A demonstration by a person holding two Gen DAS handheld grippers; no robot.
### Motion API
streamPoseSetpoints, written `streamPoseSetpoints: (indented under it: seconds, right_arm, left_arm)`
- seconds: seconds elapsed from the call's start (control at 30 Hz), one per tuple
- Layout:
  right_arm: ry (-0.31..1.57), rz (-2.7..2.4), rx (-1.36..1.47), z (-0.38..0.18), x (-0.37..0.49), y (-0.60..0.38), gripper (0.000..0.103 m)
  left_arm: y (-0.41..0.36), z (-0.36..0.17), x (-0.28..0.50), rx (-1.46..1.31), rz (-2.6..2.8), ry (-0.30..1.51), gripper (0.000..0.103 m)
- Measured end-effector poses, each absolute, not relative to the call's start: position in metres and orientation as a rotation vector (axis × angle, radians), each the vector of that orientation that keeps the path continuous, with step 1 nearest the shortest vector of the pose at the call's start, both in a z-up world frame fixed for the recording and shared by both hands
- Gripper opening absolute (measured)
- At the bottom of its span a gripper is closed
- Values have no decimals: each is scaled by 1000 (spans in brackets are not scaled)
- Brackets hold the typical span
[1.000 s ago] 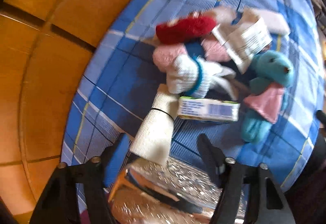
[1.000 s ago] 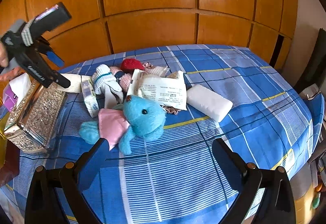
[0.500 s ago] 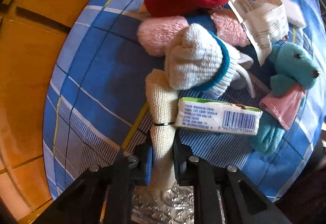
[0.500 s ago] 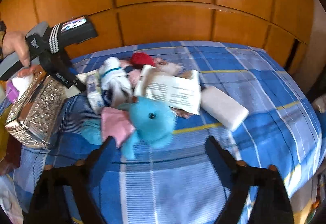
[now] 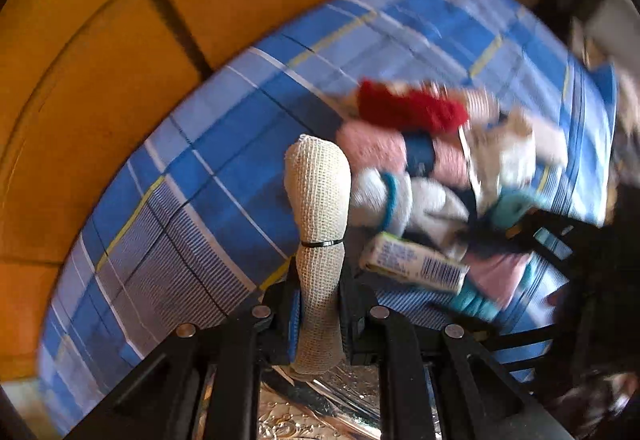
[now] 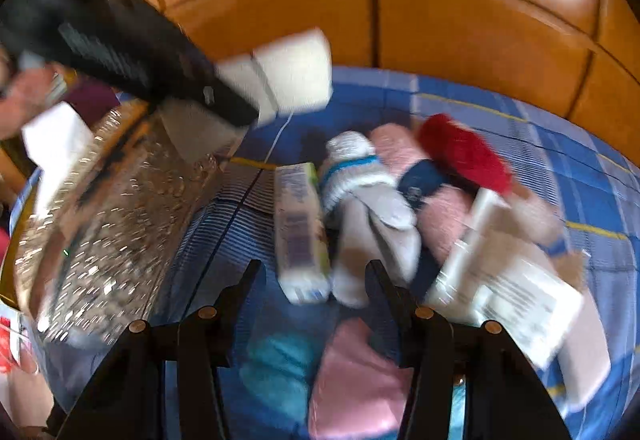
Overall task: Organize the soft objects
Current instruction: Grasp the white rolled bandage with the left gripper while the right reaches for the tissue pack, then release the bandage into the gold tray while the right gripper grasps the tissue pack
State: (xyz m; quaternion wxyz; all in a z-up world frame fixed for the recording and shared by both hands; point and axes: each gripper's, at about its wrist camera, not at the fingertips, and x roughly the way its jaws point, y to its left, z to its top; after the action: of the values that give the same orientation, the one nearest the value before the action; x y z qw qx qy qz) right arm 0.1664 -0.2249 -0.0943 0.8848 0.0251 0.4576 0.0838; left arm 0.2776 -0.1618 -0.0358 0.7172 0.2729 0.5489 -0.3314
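My left gripper (image 5: 320,304) is shut on a cream mesh bandage roll (image 5: 318,200) tied with a black band, held clear of the blue checked cloth (image 5: 208,200). In the right wrist view the same roll (image 6: 292,76) hangs above a silver ornate box (image 6: 112,216). My right gripper (image 6: 314,272) hovers over the pile with its jaws closing. Below the gap lie a green-and-white packet (image 6: 300,224) and a white glove with a blue band (image 6: 352,168); the pads touch neither. A teal plush toy (image 6: 276,360) with pink cloth (image 6: 356,380) lies under the fingers.
A pink towel roll (image 6: 400,148), a red soft item (image 6: 464,152) and a printed paper packet (image 6: 516,288) crowd the right side of the pile. Orange wooden panels (image 6: 460,20) stand behind the table. A person's hand (image 6: 20,100) shows at far left.
The left gripper shut on the mesh roll and lifted it off the cloth. The right gripper swung left over the pile, tilted down, and its jaws narrowed.
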Motion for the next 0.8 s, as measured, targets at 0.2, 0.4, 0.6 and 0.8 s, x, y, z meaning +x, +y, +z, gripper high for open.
streamPoseSetpoints:
  seconds: [0.2,0.4,0.6,0.8]
  right_arm:
    - [982,178,97,-102,181,-221,26]
    - [989,173,94,-107,183,-218,27]
    - [1011,150,61,-114,187,-213,27]
    - [1017,121,4,-115,185,-205,27]
  left_arm:
    - [-119,1,309,322,-576,1133,16]
    - [-12,50,330,92,-327,1007,16]
    - [105,50,304,-41,-77,972,16]
    - [186,7,233,-202,33,988,16]
